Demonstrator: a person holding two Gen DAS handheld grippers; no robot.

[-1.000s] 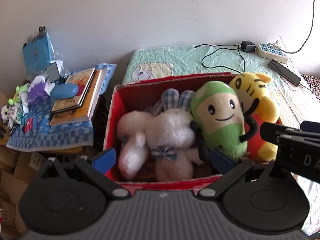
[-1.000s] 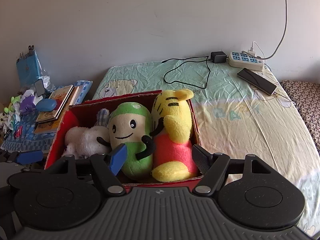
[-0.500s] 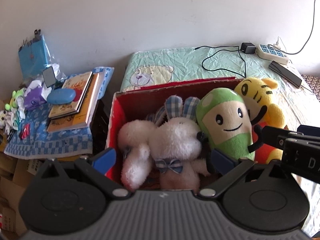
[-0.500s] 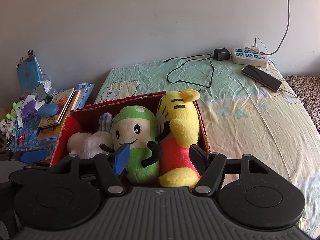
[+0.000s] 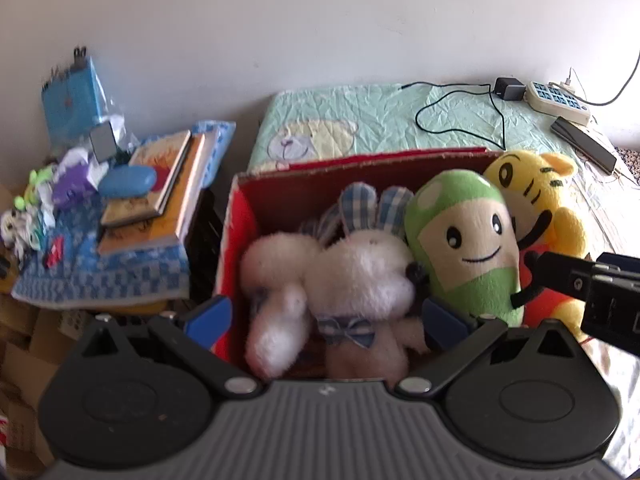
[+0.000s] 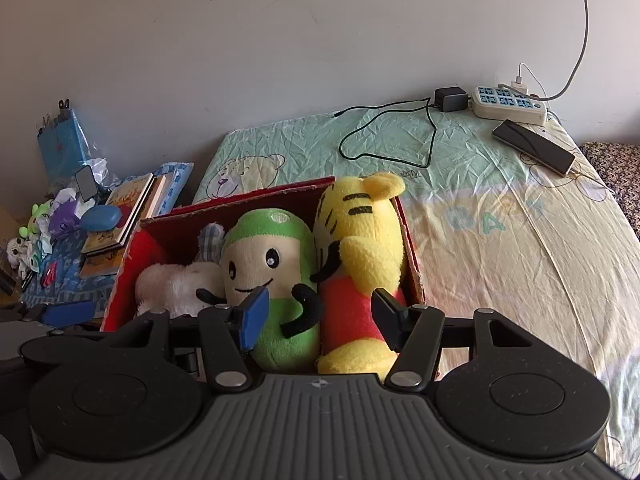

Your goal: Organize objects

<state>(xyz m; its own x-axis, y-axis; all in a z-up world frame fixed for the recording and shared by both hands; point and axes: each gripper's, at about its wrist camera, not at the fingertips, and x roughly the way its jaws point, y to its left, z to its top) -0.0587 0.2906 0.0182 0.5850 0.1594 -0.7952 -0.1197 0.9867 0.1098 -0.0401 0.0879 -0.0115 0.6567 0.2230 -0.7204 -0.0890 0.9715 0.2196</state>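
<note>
Both tongs hang spread and empty: left tongs (image 5: pixel 326 318) before the white rabbit (image 5: pixel 352 280), right tongs (image 6: pixel 320 316) before the green plush (image 6: pixel 272 268) and yellow tiger (image 6: pixel 360 256), packed in the red box (image 6: pixel 132 256) on the bed (image 6: pixel 500 232); any further tidying should nudge gently, keeping toys upright

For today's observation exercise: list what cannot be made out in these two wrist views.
- Floor of the red box: both views, covered by plush toys.
- White rabbit: left view, blurred; right view, half hidden behind the green plush.
- Book titles: too small.
</note>
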